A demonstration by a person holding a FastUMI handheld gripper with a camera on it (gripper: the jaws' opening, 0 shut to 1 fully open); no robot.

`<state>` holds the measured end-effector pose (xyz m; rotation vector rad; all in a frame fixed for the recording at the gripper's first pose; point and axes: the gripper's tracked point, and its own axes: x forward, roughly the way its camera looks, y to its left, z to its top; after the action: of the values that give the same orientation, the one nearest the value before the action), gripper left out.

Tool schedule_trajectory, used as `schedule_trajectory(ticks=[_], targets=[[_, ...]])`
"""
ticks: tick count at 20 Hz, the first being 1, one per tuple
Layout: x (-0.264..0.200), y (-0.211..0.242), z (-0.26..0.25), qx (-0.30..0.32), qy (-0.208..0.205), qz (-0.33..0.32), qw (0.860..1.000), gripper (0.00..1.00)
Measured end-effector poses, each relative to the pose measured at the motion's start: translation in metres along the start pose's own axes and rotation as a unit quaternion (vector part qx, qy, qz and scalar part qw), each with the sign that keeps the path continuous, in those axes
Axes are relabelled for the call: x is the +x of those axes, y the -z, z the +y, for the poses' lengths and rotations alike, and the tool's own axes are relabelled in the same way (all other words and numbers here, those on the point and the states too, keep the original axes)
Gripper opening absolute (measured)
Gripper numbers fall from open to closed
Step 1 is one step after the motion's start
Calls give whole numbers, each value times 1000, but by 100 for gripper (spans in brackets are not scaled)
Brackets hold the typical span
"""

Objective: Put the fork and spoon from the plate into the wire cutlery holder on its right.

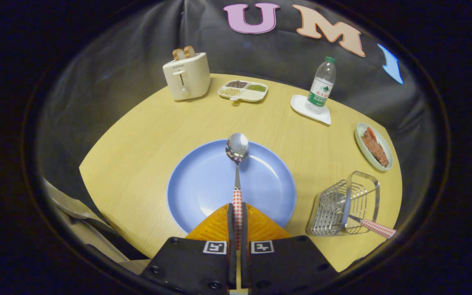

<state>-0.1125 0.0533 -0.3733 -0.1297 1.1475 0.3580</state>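
My gripper [237,213] is shut on the spoon [237,164], both fingers pressing its red-and-white checked handle. The spoon points straight ahead with its shiny bowl over the far part of the blue plate [203,184]; it appears lifted above the plate. The wire cutlery holder [344,205] stands to the right of the plate. The fork [373,226] lies in it, checked handle sticking out toward the table's near right edge.
On the round wooden table [137,147], beyond the plate: a cream toaster [186,76] with toast, a divided tray of beans [243,90], a water bottle [321,86] on a white dish, and a green dish of food [374,146] at the right.
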Motion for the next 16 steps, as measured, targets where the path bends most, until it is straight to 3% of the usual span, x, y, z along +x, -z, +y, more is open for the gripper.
schedule_trajectory(ticks=[16], targets=[[-80, -6, -91, -44, 13, 67, 997, 7]])
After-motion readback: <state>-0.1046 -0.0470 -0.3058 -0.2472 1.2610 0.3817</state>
